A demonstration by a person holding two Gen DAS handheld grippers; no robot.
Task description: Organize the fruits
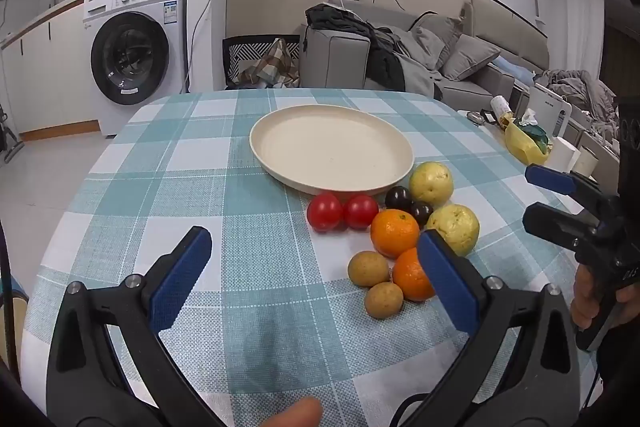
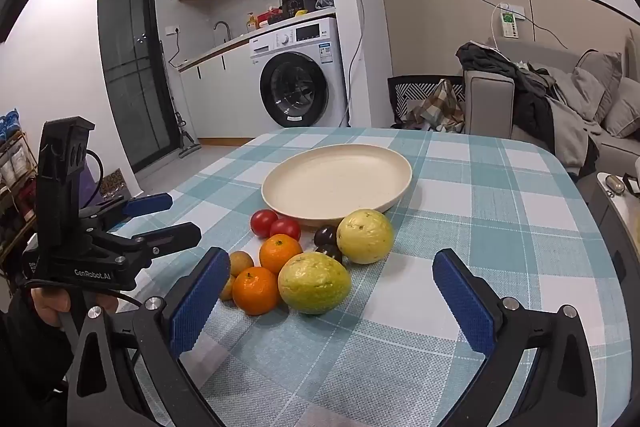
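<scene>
A cream plate (image 1: 280, 123) (image 2: 296, 171) sits bare on the checked tablecloth. In front of it lies a cluster of fruit: two red tomatoes (image 1: 325, 211) (image 2: 264, 222), two dark plums (image 1: 398, 197) (image 2: 325, 235), two yellow-green fruits (image 1: 431, 183) (image 2: 365, 235), two oranges (image 1: 394, 233) (image 2: 256, 289) and two small brown fruits (image 1: 368, 268) (image 2: 241, 263). My left gripper (image 1: 316, 255) (image 2: 182, 217) is open, left of and just before the cluster. My right gripper (image 2: 328, 283) (image 1: 538, 195) is open, with the near yellow-green fruit (image 2: 314, 283) ahead between its fingers, not touched.
The table (image 1: 192, 187) (image 2: 500, 227) has a rounded far edge. A washing machine (image 1: 136, 47) and a grey sofa (image 1: 460, 67) stand beyond. A side surface at right holds a yellow bag (image 1: 524, 143) and cups.
</scene>
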